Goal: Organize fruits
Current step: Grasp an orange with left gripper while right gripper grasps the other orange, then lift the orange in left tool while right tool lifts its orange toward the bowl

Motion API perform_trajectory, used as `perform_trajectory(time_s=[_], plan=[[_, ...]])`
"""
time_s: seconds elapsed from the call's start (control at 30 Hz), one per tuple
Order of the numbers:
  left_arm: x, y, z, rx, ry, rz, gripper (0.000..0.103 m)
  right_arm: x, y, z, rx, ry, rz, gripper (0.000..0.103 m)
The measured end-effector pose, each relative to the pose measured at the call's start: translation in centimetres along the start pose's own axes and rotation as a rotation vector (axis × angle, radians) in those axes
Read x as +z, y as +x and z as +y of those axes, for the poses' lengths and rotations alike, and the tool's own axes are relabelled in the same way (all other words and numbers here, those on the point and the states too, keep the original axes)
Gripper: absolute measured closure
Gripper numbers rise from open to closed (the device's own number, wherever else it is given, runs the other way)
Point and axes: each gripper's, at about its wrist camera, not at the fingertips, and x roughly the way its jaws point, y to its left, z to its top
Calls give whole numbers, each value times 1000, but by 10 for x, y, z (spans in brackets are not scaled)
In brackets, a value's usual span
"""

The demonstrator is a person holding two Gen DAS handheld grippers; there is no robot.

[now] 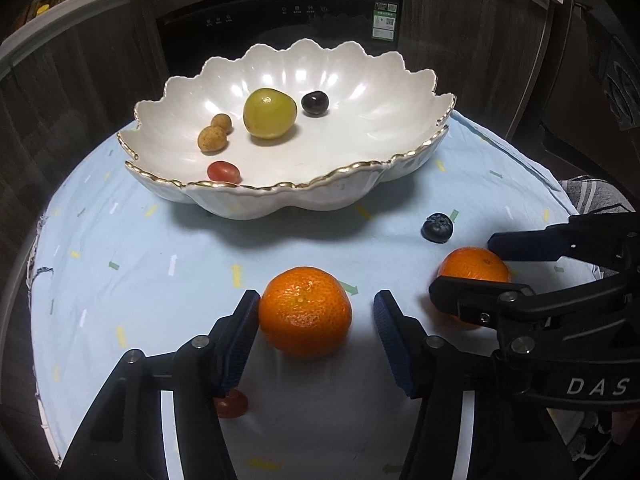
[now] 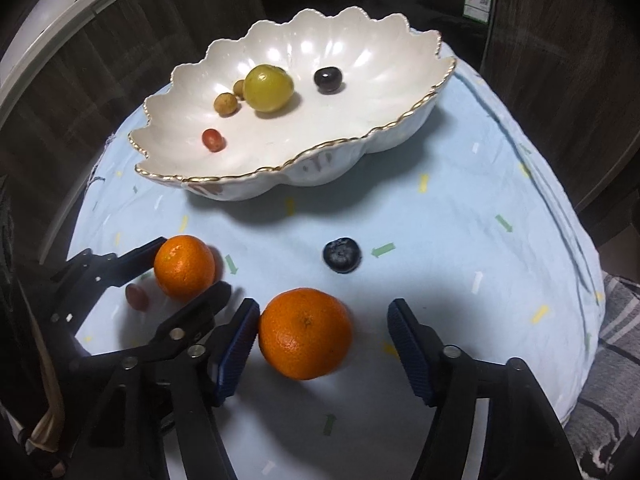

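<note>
Tangerines, two, on the blue cloth in front of the scalloped white bowl (image 1: 416,92), blueberry (image 1: 438,227) nearby. Left tangerine (image 1: 305,312) between the left gripper (image 1: 318,330) jaws: one pad touching, other pad clear, not gripped. Right tangerine (image 2: 305,333) likewise inside the right gripper (image 2: 322,344), jaws apart, left pad touching, right pad off.

You are looking at a dim room, with overhead light glaring off the white bowl (image 1: 360,92) and laying soft shadows under it on the pale cloth (image 1: 120,280). Both fisheye views are bending and darkening at the edges, with blurring corners.
</note>
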Motion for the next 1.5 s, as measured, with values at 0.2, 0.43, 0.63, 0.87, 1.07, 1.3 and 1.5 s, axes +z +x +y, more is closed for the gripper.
perform_trajectory(time_s=[0.2,0.43,0.63,0.87,1.07,1.3,1.5], plan=[[-1,2,1,13,-3,-1,55,0,6,1,47,4,29,55],[0,1,3,23,-12,4,61,0,4,1,50,2,22,56],[3,-4,0,25,-16,1,61,0,1,1,50,1,13,57],[6,-17,0,43,-27,-11,61,0,-9,-4,52,5,-8,57],[8,-27,-2,56,-30,-18,61,0,-19,-4,60,1,-31,57],[11,-38,-4,67,-45,-21,61,1,-30,-6,69,3,-54,57],[15,-48,-3,86,-63,-35,61,2,-37,-6,76,-8,-72,57]])
